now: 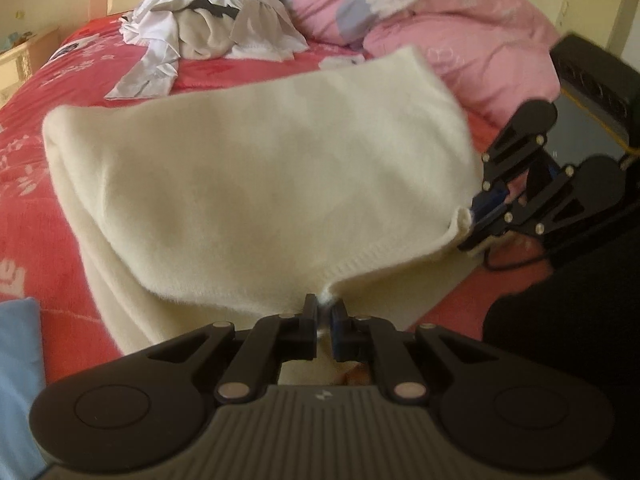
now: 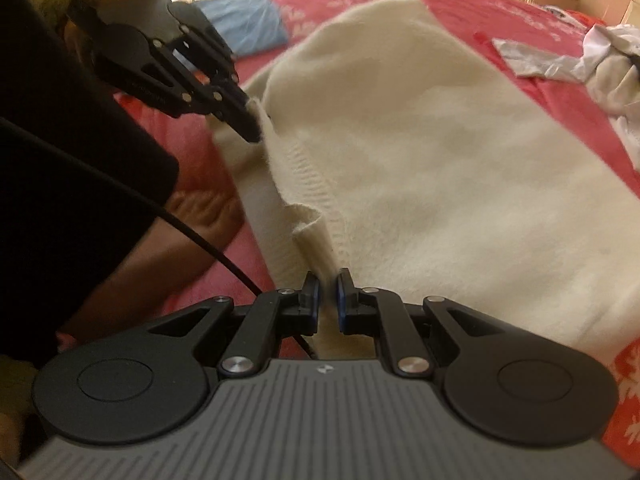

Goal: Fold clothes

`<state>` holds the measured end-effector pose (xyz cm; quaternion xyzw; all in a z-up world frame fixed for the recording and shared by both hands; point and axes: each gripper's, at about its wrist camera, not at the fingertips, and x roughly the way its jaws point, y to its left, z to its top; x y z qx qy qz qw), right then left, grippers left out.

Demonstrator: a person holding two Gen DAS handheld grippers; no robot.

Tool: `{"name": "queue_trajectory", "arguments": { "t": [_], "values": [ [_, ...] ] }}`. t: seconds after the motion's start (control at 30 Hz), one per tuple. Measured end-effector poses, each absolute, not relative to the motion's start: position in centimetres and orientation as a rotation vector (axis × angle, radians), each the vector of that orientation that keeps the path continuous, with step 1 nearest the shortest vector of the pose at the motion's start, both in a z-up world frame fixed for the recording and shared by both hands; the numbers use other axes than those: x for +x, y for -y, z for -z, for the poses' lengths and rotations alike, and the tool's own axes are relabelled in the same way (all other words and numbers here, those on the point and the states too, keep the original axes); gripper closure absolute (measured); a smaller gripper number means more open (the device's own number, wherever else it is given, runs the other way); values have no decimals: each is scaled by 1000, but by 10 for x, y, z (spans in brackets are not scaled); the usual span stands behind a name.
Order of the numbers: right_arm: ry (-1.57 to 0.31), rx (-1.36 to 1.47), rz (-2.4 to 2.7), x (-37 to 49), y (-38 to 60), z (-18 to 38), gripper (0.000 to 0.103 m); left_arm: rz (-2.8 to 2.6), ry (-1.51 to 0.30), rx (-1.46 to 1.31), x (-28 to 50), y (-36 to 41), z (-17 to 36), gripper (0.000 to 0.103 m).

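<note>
Between both claws (each clamped) hangs the cream sweater [image 1: 260, 168]'s hem.

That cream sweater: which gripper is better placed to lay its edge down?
Neither clearly. The left gripper and right gripper each pinch the cream sweater at its ribbed edge, so they would probably lower it together.

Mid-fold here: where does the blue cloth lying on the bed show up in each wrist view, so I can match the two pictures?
Left wrist view: the blue cloth sits at the lower left edge, on the red bedspread, left of the cream sweater.
Right wrist view: the same cloth lies at the upper left, beyond the left gripper.
Shared landmark: the cream sweater, central in both.
</note>
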<state>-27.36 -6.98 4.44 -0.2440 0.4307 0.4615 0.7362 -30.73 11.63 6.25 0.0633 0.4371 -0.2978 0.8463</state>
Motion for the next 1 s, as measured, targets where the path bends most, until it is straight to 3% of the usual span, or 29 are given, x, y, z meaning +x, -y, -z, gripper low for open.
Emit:
{"name": "queue_trajectory", "arguments": {
  "t": [0.23,0.37,0.63,0.83,0.9,0.97,1.0],
  "values": [
    [-989,-589,-1035,-275,64,-45,83,673,-1010,140,-317,-118,-59,90],
    [-1100,-494,-1064,-271,73,-57,81,684,-1086,103,-326,-126,-62,81],
    [-1125,-50,-928,-225,114,-88,79,499,-1073,-235,-298,-159,-80,58],
    [-1167,76,-871,-211,99,-64,78,340,-1147,-556,-271,-179,-61,47],
    [-1210,75,-878,-211,86,-50,78,307,-1153,-619,-270,-180,-52,48],
    [-1259,43,-872,-214,75,-33,78,275,-1146,-619,-272,-177,-45,59],
    [-1272,30,-867,-216,72,-27,79,258,-1141,-612,-272,-175,-42,77]
  ]
}}
